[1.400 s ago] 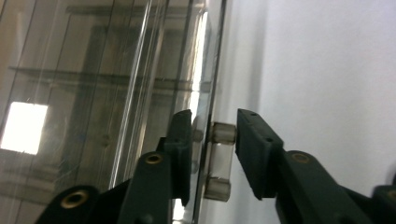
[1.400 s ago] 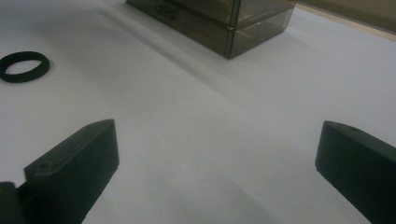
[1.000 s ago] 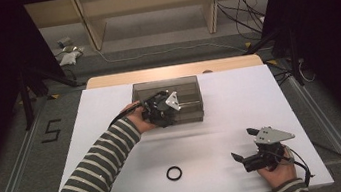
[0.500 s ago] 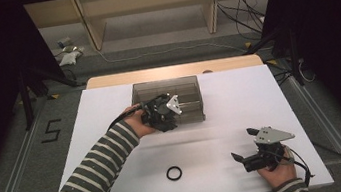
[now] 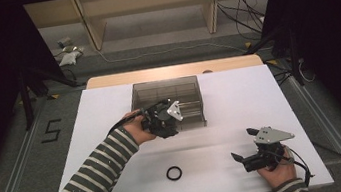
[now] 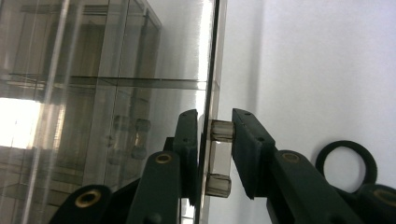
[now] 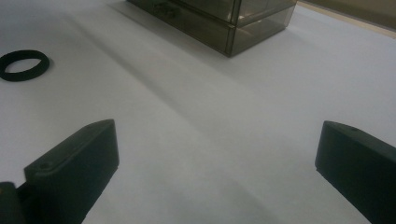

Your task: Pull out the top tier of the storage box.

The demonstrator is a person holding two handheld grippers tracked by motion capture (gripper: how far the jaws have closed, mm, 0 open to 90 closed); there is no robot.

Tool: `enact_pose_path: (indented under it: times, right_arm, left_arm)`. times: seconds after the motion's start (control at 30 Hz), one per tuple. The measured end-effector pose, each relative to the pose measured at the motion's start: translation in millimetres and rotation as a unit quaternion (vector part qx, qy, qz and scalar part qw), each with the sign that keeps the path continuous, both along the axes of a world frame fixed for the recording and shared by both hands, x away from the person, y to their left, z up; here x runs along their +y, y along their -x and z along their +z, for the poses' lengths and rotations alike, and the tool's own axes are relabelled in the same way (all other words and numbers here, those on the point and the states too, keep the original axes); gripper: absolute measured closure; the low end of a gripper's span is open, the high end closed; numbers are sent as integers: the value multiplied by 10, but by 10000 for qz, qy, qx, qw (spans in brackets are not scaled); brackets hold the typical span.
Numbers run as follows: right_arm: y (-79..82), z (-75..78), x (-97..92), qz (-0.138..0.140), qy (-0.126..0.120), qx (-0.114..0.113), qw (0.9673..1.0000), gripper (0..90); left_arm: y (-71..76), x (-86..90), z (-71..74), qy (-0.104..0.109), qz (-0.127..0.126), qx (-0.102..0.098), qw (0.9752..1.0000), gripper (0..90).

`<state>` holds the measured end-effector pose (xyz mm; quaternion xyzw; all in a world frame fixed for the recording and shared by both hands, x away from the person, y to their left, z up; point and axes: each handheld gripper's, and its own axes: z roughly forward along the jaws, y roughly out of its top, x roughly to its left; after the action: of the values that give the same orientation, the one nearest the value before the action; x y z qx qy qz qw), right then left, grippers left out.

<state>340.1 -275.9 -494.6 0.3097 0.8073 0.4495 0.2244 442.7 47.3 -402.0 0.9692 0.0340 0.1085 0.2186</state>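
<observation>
The left hand-held gripper (image 5: 165,119) is clamped on the clear handle (image 6: 219,158) of the smoky transparent plastic drawer box (image 5: 165,92); nearer the person, the right hand-held gripper (image 5: 244,145) rests with its jaws wide apart.

A smoky, translucent grey-brown is seen on the drawer box (image 5: 166,96), and its handle (image 6: 219,161) is clear with a brownish tint. The ring (image 5: 174,173) is coloured black. Black is shown on the 2 jaws of the left gripper (image 6: 212,156) and the right gripper (image 7: 217,175). The table (image 5: 240,101) is covered in white. The sleeve (image 5: 89,180) is striped in dark grey and white.
</observation>
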Motion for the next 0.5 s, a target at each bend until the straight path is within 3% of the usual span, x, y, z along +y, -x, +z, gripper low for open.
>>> enact_pose_path:
  times: [0.5]
  right_arm:
    - [-1, -2, 4, 7, 25, -16, 10000, 6]
  left_arm:
    - [60, 9, -37, -112, -36, 34, 9999, 723]
